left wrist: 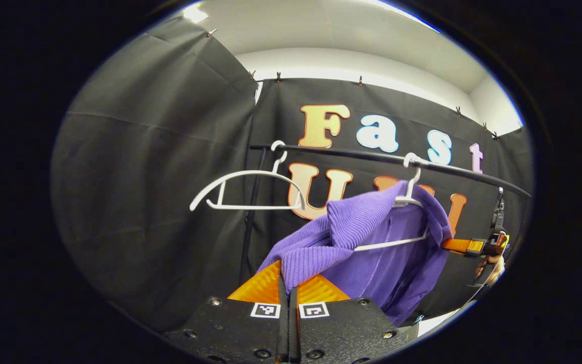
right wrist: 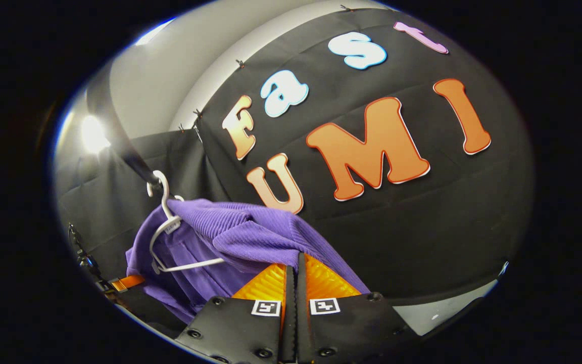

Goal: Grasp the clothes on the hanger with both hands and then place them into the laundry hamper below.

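A purple ribbed garment [left wrist: 387,253] hangs on a white hanger [left wrist: 412,197] hooked over a black rail [left wrist: 361,154]. My left gripper [left wrist: 288,283] is shut on a fold of the garment's left shoulder, pulling it off that end of the hanger. Behind the garment's right edge my right gripper [left wrist: 460,246] reaches in, held by a hand [left wrist: 493,268]. In the right gripper view, my right gripper [right wrist: 295,275] is shut on the purple garment [right wrist: 250,232] near its other shoulder. The hanger [right wrist: 167,227] still hooks on the rail [right wrist: 119,136], and the left gripper [right wrist: 124,283] shows at the far lower left.
An empty white hanger [left wrist: 248,189] hangs on the rail to the left of the garment. Black cloth walls close in behind and to the left. A strip of pale floor [right wrist: 437,313] shows below the wall.
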Action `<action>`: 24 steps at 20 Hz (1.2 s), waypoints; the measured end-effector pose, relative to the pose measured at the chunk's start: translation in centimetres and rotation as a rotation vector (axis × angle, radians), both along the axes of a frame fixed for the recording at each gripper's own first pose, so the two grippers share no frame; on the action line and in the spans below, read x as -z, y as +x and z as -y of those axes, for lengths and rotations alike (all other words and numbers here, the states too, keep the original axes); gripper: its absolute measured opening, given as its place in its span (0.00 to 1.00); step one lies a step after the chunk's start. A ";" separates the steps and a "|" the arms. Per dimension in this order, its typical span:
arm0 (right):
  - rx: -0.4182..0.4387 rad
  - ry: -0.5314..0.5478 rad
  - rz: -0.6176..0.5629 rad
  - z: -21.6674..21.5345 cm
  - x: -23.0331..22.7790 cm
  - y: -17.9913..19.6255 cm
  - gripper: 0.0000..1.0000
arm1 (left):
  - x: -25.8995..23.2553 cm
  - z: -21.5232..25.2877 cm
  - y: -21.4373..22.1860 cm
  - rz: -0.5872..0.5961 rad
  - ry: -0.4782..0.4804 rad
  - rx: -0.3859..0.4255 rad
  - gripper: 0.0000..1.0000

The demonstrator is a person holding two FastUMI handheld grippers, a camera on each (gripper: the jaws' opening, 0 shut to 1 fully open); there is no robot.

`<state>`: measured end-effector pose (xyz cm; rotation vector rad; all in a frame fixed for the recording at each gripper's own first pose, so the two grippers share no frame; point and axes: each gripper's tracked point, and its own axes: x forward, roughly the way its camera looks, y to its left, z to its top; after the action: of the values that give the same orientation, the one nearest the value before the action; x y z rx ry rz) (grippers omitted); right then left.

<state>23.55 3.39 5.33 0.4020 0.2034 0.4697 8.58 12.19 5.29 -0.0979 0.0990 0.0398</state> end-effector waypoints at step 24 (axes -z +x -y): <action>0.134 0.068 0.006 3.7 -4.5 9.5 0.07 | -3.5 -2.9 12.1 0.028 0.127 0.086 0.00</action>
<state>33.01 -0.28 9.80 0.4771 0.1535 0.3471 20.70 15.14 8.75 0.0322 0.0725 -0.0409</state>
